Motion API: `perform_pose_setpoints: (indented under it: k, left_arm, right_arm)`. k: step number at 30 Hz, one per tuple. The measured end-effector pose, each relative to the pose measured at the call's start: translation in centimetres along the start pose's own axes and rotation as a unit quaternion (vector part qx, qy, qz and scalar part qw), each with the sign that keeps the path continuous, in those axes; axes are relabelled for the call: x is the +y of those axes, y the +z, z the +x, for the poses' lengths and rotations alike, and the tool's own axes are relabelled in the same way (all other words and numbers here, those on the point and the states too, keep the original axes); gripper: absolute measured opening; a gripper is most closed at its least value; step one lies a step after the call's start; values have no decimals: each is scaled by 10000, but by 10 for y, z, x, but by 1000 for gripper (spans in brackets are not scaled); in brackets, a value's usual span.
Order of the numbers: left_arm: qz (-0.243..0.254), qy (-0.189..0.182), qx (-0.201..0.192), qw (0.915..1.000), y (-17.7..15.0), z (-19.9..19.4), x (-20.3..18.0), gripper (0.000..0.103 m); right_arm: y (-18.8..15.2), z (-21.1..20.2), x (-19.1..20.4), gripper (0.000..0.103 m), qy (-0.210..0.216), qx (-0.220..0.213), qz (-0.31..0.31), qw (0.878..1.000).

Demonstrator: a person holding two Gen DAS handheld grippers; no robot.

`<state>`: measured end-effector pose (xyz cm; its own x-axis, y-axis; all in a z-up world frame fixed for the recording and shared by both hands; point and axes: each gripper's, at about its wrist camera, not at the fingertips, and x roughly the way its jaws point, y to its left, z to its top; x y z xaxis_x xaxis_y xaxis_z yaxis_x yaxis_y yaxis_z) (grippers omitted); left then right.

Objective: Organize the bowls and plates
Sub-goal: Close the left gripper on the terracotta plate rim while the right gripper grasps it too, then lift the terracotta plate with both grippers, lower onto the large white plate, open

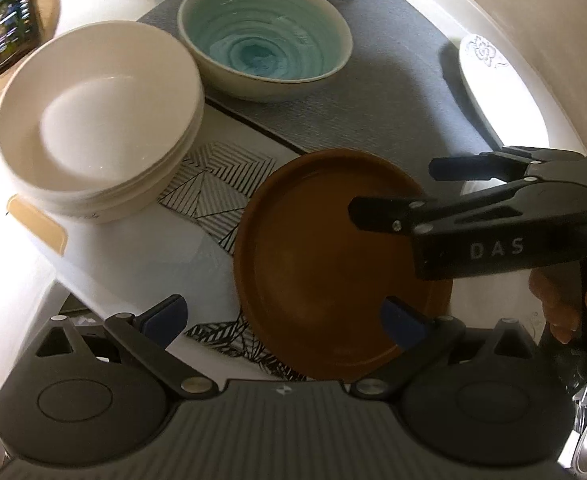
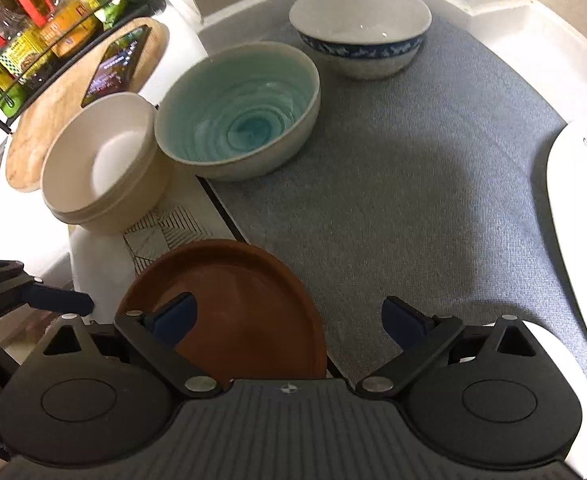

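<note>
Both grippers are gaping wide, gripping nothing: the left gripper point(image 1: 283, 320) and right gripper point(image 2: 289, 320) are hovering over the brown plate point(image 1: 333, 264) (lying on the patterned mat point(image 1: 217, 184)), near the stacked cream bowls point(image 1: 97, 120) and teal bowl point(image 1: 265, 36).

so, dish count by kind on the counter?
Bowls: 3 — cream bowl, teal-glazed bowl, blue-banded white bowl
Plates: 2 — brown plate, white floral plate
Total: 5. The cream bowl may be a nested stack; cannot tell how many.
</note>
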<state>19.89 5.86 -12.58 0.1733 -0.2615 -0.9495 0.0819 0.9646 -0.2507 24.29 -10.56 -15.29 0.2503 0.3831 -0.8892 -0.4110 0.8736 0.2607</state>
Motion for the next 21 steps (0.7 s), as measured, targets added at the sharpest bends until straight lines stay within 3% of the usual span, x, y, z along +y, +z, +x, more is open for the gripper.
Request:
perform_pose_setpoints:
  k: [7,10,14,17,20,21]
  left_arm:
    - [65,-119,16,9999,1,2,3,100]
    - [98,-167,46,9998,2,1,2,94]
    - [63,-198,83,9998,7,0,6,63]
    - [-120,-207,109,9997,9,-4,11,42]
    - [-257,-76,182,9995,10,-5,18,18]
    - [-295,-67,228,9993,10,-5,21,16]
  right_arm:
    - [0,9,2,96,-8,246,-42,9997]
    - [-1,11,3,93,5,349,-109,9993]
    - [0,14,6,83,-12,432,-220,9988]
    - [1,11,7,56,14,369,-319,9988]
    - [1,9,3,46,66,314,-219,9992]
    - [0,8,3,40,63,266,-206,9994]
